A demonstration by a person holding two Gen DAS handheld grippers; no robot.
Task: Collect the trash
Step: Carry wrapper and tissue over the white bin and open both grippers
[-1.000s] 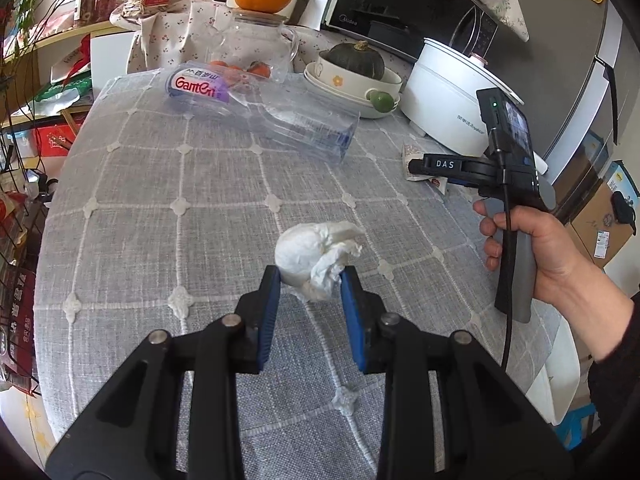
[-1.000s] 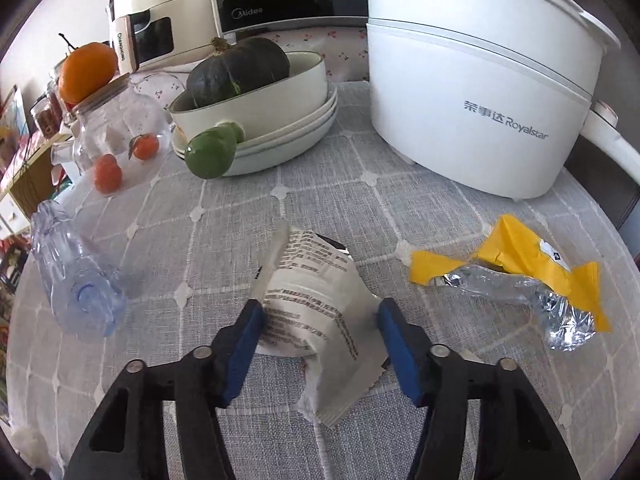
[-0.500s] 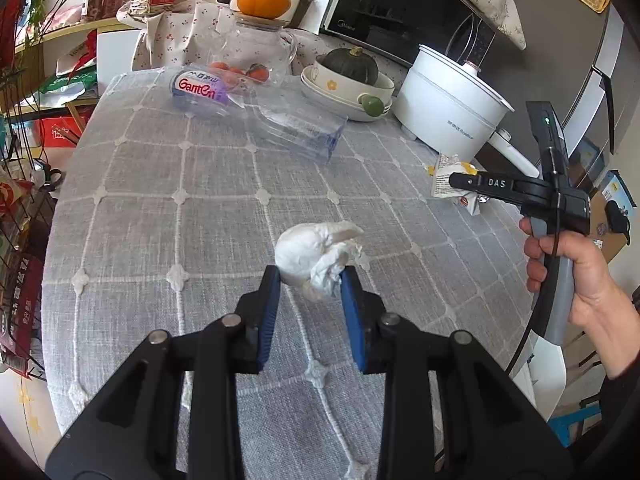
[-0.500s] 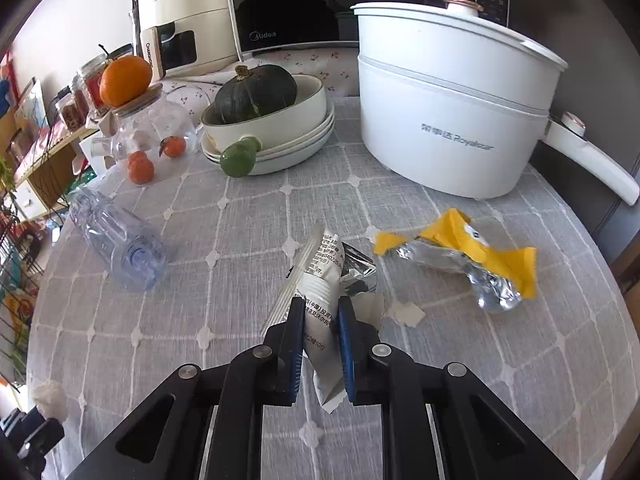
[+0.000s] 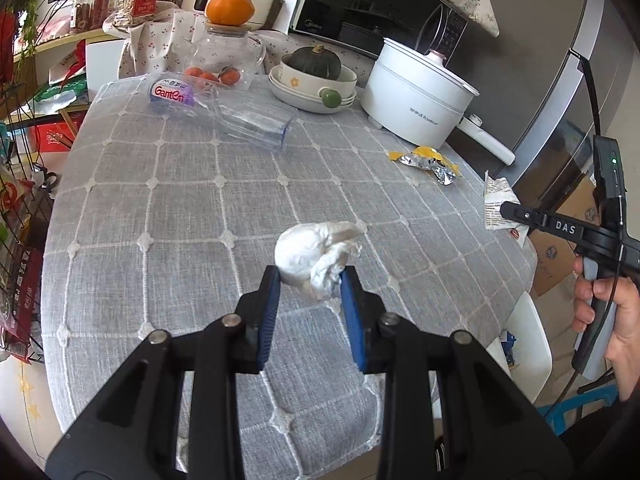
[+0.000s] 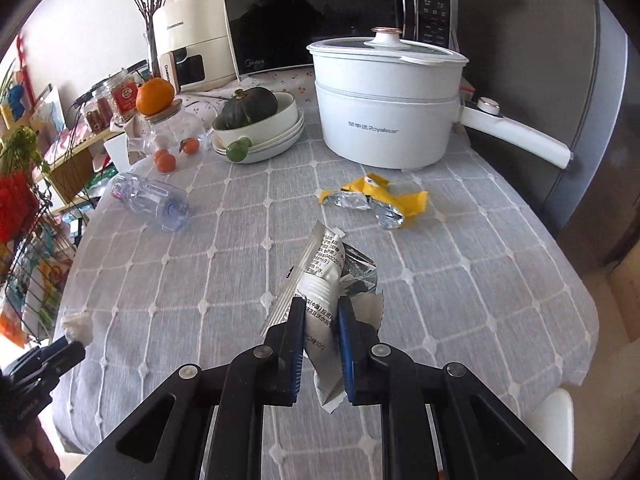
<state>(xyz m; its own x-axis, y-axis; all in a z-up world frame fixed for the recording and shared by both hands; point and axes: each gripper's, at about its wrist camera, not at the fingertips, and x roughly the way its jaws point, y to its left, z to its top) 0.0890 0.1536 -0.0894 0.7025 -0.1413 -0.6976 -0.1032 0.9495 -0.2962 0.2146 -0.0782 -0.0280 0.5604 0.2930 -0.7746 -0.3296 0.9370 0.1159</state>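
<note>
My left gripper (image 5: 309, 280) is shut on a crumpled white tissue (image 5: 316, 250), held above the grey checked tablecloth (image 5: 168, 200). My right gripper (image 6: 320, 312) is shut on a white printed foil wrapper (image 6: 326, 276), lifted off the table; in the left wrist view that wrapper (image 5: 496, 204) hangs at the right gripper's tip past the table's right edge. A yellow and silver wrapper (image 6: 376, 200) lies on the cloth in front of the white pot. An empty clear plastic bottle (image 6: 152, 200) lies on its side at the left. A small bit of the tissue (image 6: 78, 326) shows at the left gripper's tip in the right wrist view.
A white electric pot (image 6: 384, 112), stacked bowls with a dark squash (image 6: 252, 112), a green fruit (image 6: 238, 150), a glass jar with an orange (image 6: 156, 96) on top and a microwave (image 6: 320, 12) line the back. A wire rack (image 5: 20, 216) stands left of the table.
My right gripper closed on the white wrapper and lifted it up and back from the table. My left gripper rose and drew back with the tissue held.
</note>
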